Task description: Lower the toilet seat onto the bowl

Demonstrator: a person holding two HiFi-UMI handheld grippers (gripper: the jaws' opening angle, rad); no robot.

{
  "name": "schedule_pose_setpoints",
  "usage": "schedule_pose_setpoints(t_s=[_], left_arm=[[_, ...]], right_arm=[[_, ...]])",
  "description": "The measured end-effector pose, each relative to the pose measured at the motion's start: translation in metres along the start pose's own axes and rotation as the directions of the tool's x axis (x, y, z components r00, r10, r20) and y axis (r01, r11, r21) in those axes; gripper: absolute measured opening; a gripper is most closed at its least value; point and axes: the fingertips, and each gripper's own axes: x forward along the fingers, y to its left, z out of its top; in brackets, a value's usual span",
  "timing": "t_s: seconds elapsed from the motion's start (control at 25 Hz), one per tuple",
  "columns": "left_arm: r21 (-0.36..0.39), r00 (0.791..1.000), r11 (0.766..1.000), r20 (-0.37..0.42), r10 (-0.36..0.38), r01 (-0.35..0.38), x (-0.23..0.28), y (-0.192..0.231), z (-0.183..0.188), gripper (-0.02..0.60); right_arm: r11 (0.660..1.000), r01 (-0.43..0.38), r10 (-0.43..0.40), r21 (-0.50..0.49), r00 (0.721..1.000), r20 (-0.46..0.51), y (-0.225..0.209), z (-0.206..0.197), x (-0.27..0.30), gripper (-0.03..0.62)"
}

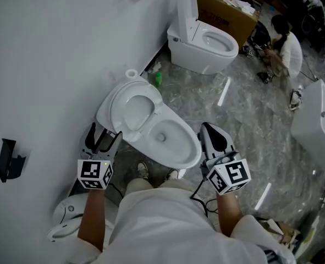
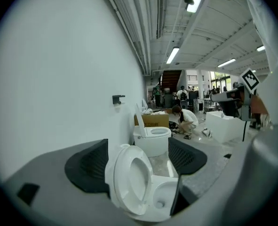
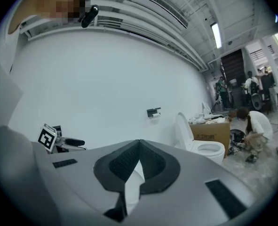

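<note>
- white toilet seat (image 1: pixel 130 112) raised against the wall (image 1: pixel 41 65), long axis rising from the bowl (image 1: pixel 173 142)
- left gripper (image 1: pixel 104 138) jaws spread, empty
- right gripper (image 1: pixel 208 132) jaws pressed together, empty
- grey marbled floor (image 1: pixel 250 120)

Toilet seat (image 1: pixel 130 111) and bowl (image 1: pixel 167 142) glossy white, smooth, ceramic-looking. Floor (image 1: pixel 250 109) polished grey marble look, reflective. Wall (image 1: pixel 47 65) matt white. Box (image 1: pixel 228 15) upper right brown cardboard. Left gripper (image 2: pixel 139 160) pads (image 2: pixel 89 166) matt black, ribbed.
</note>
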Motion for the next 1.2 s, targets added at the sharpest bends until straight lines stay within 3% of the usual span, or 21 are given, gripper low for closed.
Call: schedule_pose_setpoints(t_s=[0.12, 0.36, 0.6, 0.72, 1.0, 1.2], left_arm=[[-0.094, 0.997, 0.993, 0.014, -0.071, 0.072, 0.032, 0.011, -0.005, 0.382], [-0.053, 0.984, 0.987, -0.080, -0.159, 0.155, 0.112, 0.032, -0.051, 0.382], [-0.060, 0.965, 0.983, -0.188, -0.183, 0.174, 0.169, 0.049, -0.101, 0.382], [-0.057, 0.956, 0.982, -0.227, -0.187, 0.179, 0.180, 0.054, -0.124, 0.382], [-0.090, 0.949, 0.967, -0.193, -0.250, 0.236, 0.178, 0.051, -0.124, 0.382], [-0.035, 0.934, 0.960, -0.223, -0.279, 0.279, 0.173, 0.045, -0.124, 0.379]], right_arm=[[0.999, 0.042, -0.042, -0.013, 0.999, -0.022, 0.009, 0.004, -0.002, -0.002], [0.987, 0.151, -0.155, -0.047, 0.986, -0.069, 0.015, -0.003, -0.001, -0.003], [0.965, 0.251, -0.258, -0.073, 0.960, -0.112, 0.015, -0.010, -0.015, -0.003], [0.955, 0.286, -0.294, -0.074, 0.948, -0.126, 0.018, -0.012, -0.023, -0.003], [0.943, 0.317, -0.326, -0.100, 0.941, -0.089, 0.030, 0.004, -0.028, -0.003], [0.942, 0.326, -0.333, -0.083, 0.940, -0.079, 0.034, 0.004, -0.033, -0.002]])
